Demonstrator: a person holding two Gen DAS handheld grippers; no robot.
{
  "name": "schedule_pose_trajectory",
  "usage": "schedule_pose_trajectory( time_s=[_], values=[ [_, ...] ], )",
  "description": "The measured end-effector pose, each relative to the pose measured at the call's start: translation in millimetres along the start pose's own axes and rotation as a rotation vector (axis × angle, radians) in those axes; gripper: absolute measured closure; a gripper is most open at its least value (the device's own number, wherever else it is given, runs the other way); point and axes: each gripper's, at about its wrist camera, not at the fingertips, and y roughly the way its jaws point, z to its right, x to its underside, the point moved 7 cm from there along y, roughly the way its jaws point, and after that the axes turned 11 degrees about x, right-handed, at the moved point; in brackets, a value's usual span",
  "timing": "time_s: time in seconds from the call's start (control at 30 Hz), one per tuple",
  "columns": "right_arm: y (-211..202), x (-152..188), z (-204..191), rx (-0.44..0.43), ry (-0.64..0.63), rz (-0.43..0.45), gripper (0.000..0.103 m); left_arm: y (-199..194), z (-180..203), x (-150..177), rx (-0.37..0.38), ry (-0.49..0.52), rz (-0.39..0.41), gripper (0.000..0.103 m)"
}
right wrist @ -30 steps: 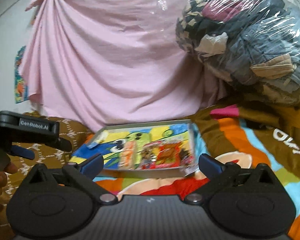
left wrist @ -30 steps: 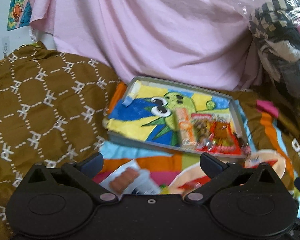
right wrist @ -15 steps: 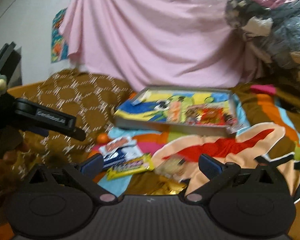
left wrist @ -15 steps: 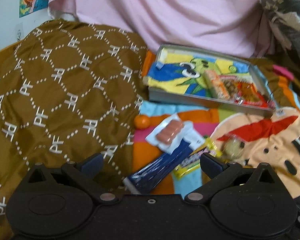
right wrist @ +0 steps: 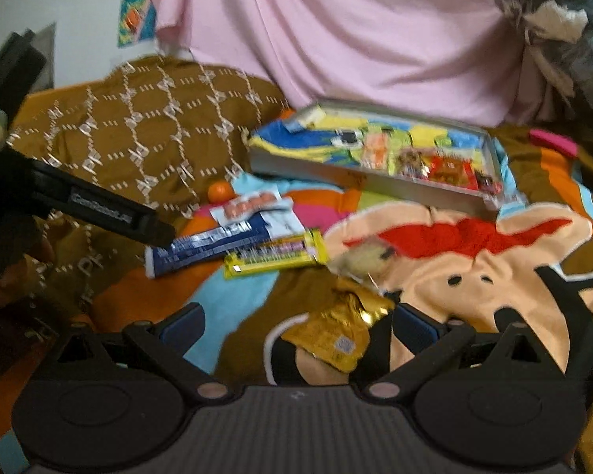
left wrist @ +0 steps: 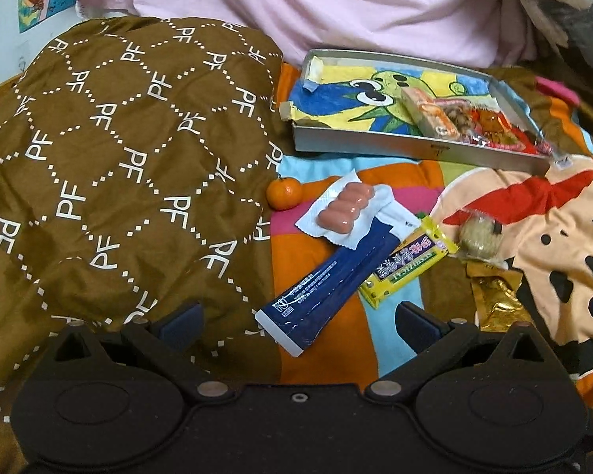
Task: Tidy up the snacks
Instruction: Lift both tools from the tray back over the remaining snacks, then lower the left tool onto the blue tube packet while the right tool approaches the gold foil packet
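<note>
Both grippers are now dipping toward the loose snacks, so picking looks imminent: the tray [left wrist: 415, 146] is sitting at one o'clock, the blue packet [left wrist: 328, 284] lying dead ahead, its print unreadable, while left gripper [left wrist: 298, 322] and right gripper [right wrist: 298, 322] are hanging spread, empty.

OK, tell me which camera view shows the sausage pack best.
The left wrist view: the sausage pack is sharp there, its pink links clear inside the white wrapper, lying across the top of the blue packet. The right wrist view shows the same pack farther off and blurred by motion, just an orange-and-white smear.
</note>
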Motion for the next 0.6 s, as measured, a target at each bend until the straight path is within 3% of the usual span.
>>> schedule_pose_trajectory(
  time_s=[0.23, 0.6],
  values=[
    [18, 9, 10, 0.03, 0.038, -0.104, 0.0, 12, -2, 2, -0.026, 0.036, -0.016, 0.001],
    [32, 17, 9, 0.014, 0.041, -0.177, 0.0, 27, -10, -6, -0.07, 0.062, -0.021, 0.001]
  ],
)
